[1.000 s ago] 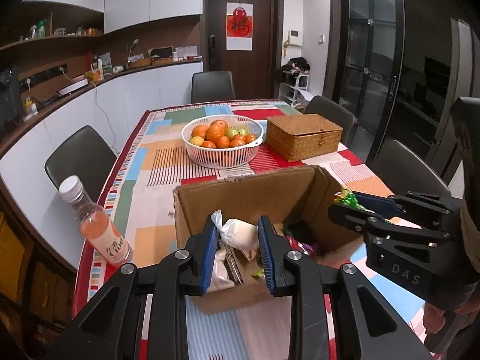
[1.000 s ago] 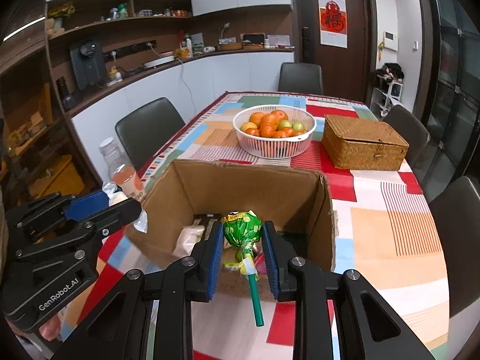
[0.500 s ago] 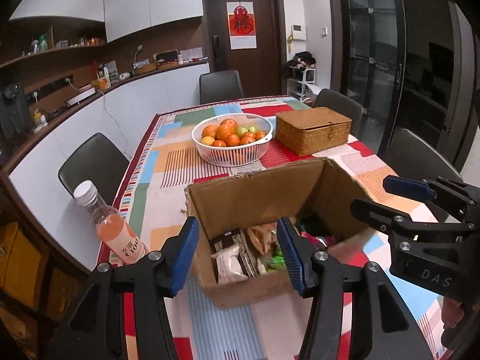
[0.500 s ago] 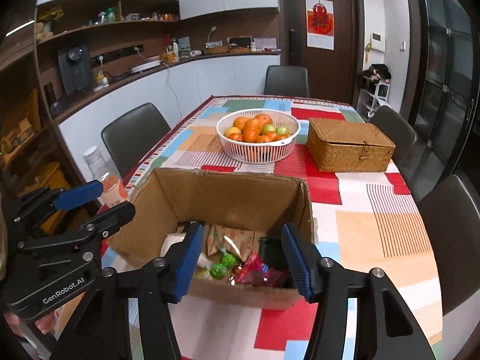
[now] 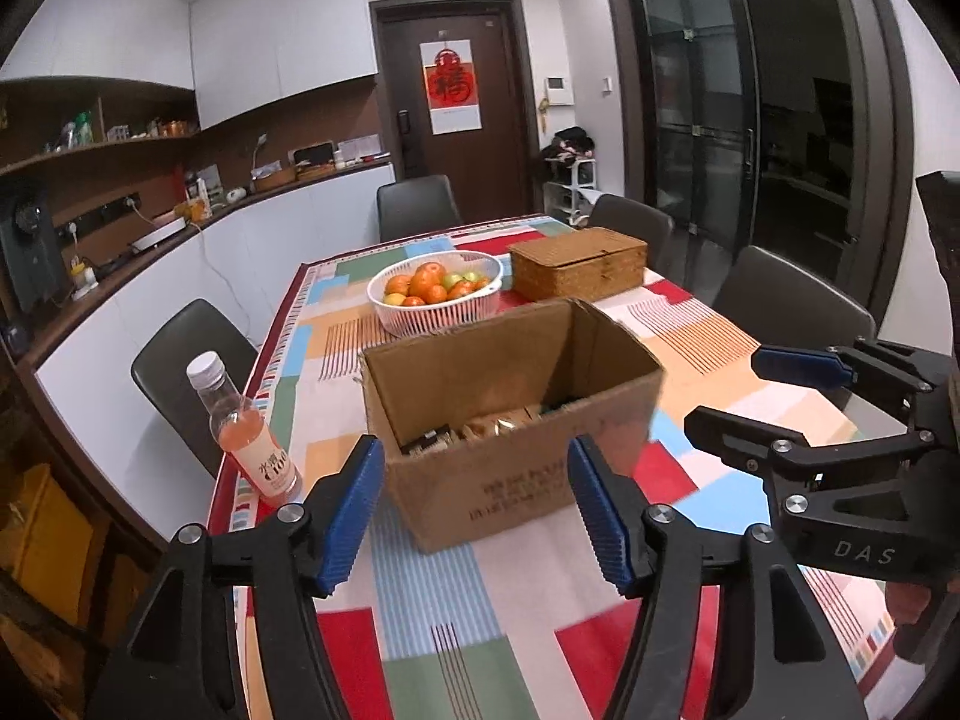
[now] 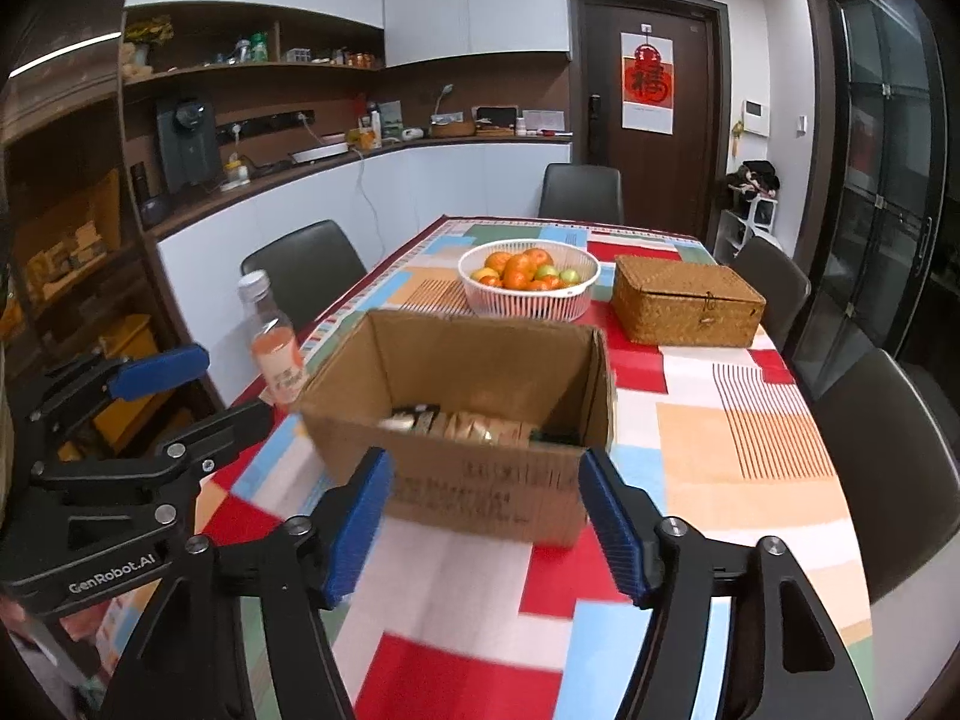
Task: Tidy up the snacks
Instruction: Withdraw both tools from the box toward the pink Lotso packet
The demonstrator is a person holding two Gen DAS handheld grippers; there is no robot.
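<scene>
An open cardboard box (image 5: pixel 510 468) stands on the patterned tablecloth, with several snack packets (image 5: pixel 498 427) inside. It also shows in the right wrist view (image 6: pixel 480 492), with packets (image 6: pixel 474 425) low inside. My left gripper (image 5: pixel 477 510) is open and empty, held back in front of the box. My right gripper (image 6: pixel 489 519) is open and empty too, just before the box's near wall. The right gripper shows at the right of the left wrist view (image 5: pixel 774 396); the left gripper shows at the left of the right wrist view (image 6: pixel 198 387).
A bottle of pink drink (image 5: pixel 246 432) stands left of the box near the table's edge (image 6: pixel 273 342). Behind the box are a white basket of fruit (image 5: pixel 435 294) and a wicker box (image 5: pixel 579 267). Dark chairs (image 5: pixel 186 360) ring the table.
Both grippers opened and let go of their snacks, a white packet and a green lollipop, into the box. Both then pulled back and away from the box.
</scene>
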